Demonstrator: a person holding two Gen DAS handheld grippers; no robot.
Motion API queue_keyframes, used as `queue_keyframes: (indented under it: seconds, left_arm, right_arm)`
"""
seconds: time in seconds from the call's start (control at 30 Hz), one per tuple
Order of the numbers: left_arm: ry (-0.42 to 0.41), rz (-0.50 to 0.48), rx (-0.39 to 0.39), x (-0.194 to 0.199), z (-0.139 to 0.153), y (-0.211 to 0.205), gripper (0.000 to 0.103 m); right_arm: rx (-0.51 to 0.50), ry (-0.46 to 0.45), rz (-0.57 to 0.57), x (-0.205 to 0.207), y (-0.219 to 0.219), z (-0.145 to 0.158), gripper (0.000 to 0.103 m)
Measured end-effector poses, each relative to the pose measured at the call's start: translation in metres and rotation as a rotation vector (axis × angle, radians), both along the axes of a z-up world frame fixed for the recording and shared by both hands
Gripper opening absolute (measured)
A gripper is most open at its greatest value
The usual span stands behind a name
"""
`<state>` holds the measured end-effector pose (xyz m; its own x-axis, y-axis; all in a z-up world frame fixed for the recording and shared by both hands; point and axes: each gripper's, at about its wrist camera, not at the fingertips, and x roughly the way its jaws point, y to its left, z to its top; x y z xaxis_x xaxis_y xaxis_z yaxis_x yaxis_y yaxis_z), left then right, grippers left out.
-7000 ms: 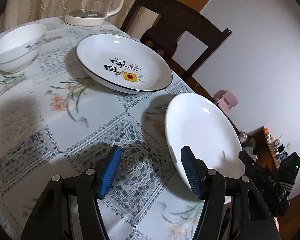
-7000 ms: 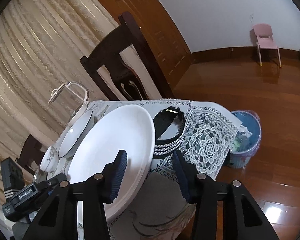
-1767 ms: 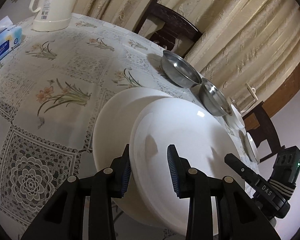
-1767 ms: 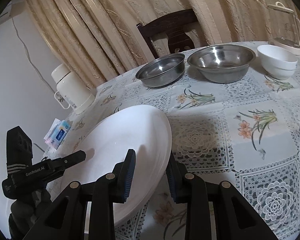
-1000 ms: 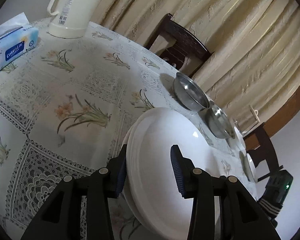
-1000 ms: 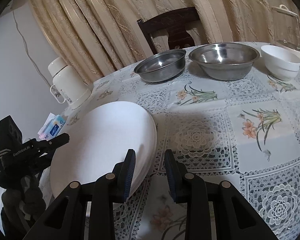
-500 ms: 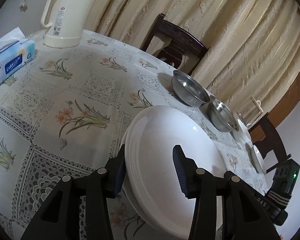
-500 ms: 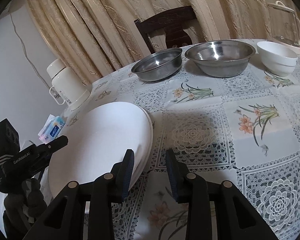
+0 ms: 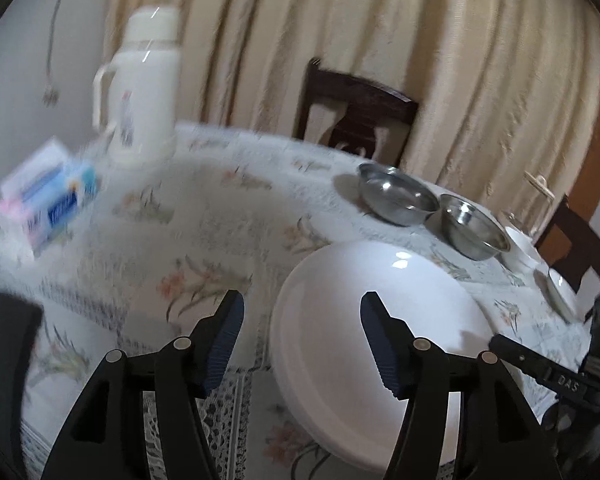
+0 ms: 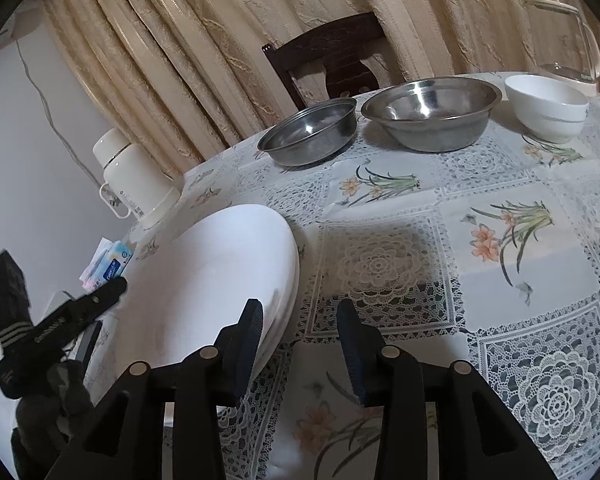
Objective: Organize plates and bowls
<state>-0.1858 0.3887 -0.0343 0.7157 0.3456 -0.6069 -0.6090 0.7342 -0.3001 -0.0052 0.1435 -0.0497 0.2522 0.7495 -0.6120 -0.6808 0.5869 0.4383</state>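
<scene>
Left wrist, plates point(image 9: 364, 320) under spread fingers point(image 9: 224, 336)

Glossy white plates point(image 10: 212, 276), shiny steel bowls point(image 10: 432, 114), lace tablecloth point(image 10: 500, 280).

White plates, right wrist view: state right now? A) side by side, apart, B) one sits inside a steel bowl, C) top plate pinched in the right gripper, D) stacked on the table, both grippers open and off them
D: the white plates lie stacked on the tablecloth; the right gripper is open beside their rim, and the left gripper is open too, holding nothing.
</scene>
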Motion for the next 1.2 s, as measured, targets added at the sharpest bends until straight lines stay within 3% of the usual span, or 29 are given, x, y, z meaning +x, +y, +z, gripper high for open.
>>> queue_keyframes:
  seconds: [0.1,0.53,0.9,1.2]
  left_arm:
    - [0.012,0.025,-0.046,-0.004,-0.009,0.007,0.062]
    - [0.117,0.01,-0.043,0.013,-0.028,-0.002,0.062]
    - [0.15,0.024,-0.034,0.015,-0.03,0.001,0.062]
    - [0.166,0.033,-0.026,0.016,-0.03,0.001,0.069]
  right_arm:
    - [0.004,0.013,-0.003,0.002,-0.001,-0.001,0.041]
    - [0.0,0.024,0.004,0.002,-0.001,-0.003,0.044]
    - [0.002,0.03,0.007,0.004,-0.001,-0.005,0.048]
    - [-0.007,0.027,0.011,0.003,0.0,-0.006,0.05]
